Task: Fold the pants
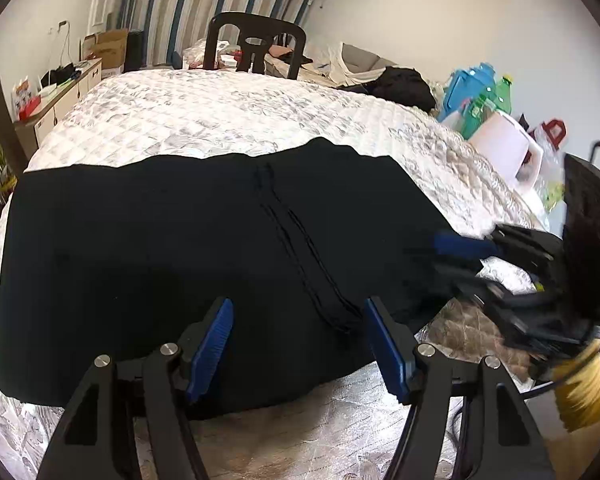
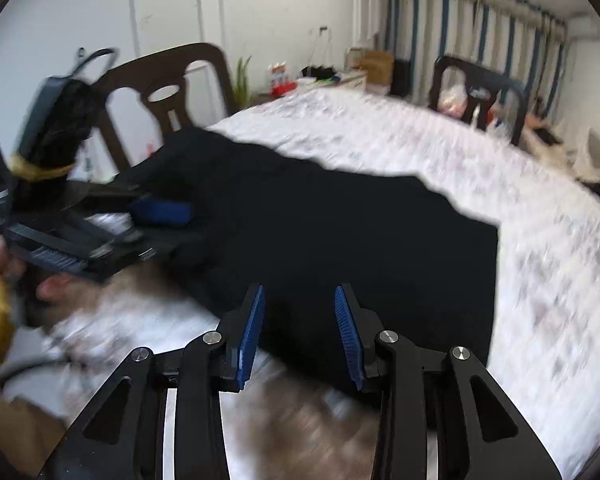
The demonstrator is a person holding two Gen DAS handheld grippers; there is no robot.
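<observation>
Lay flat on the quilt [image 1: 204, 112], black pants [image 1: 204, 240], spread ahead of and beneath both sets of fingers, a stitched seam [image 1: 300, 248] running between the left pair. Stood wide apart, left gripper [image 1: 298, 344], blue pads [image 1: 212, 348] hovering over the near edge with nothing pinched. Stood partly open too, right gripper [image 2: 299, 332] (its view smeared by blur), pads [image 2: 252, 332] bare above the cloth.
</observation>
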